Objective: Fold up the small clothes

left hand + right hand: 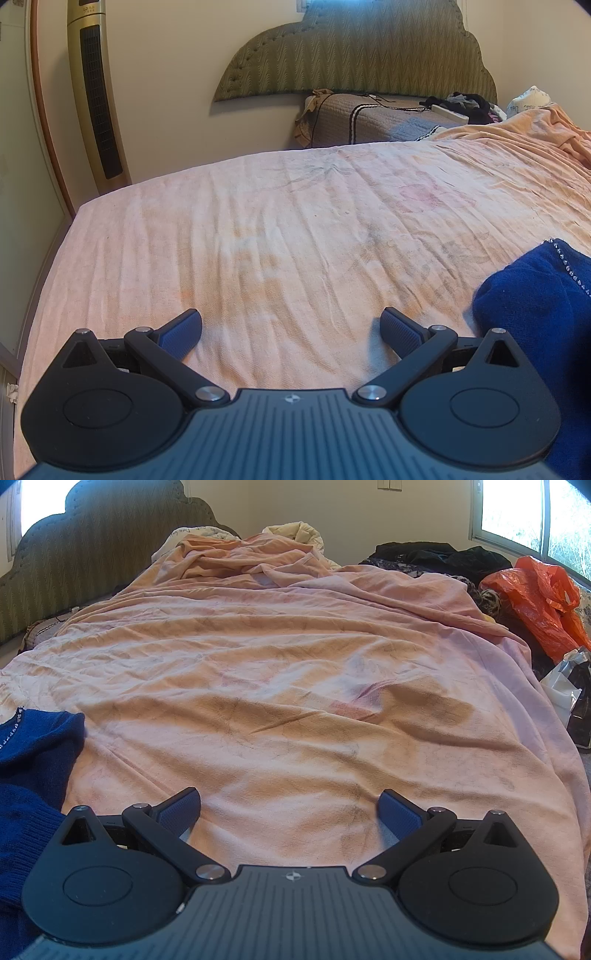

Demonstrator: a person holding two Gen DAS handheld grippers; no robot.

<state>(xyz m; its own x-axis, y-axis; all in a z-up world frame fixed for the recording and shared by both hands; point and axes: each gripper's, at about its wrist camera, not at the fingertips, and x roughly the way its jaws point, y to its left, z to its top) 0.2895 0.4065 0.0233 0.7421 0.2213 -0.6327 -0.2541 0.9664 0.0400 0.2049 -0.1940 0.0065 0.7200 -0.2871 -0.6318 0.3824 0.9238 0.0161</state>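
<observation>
While our left tool [291, 330] and right tool [290, 810] hover over the bed [258, 229], both gape wide — holding nothing. The blue sweater [33, 760] (rhinestone-trimmed) lies between them.

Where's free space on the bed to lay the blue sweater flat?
Free: the pink sheet ahead of both open grippers, from the blue sweater across to the bed's right edge. Crowded: far right, the orange bag and dark clothes; bunched bedding by the headboard.
</observation>
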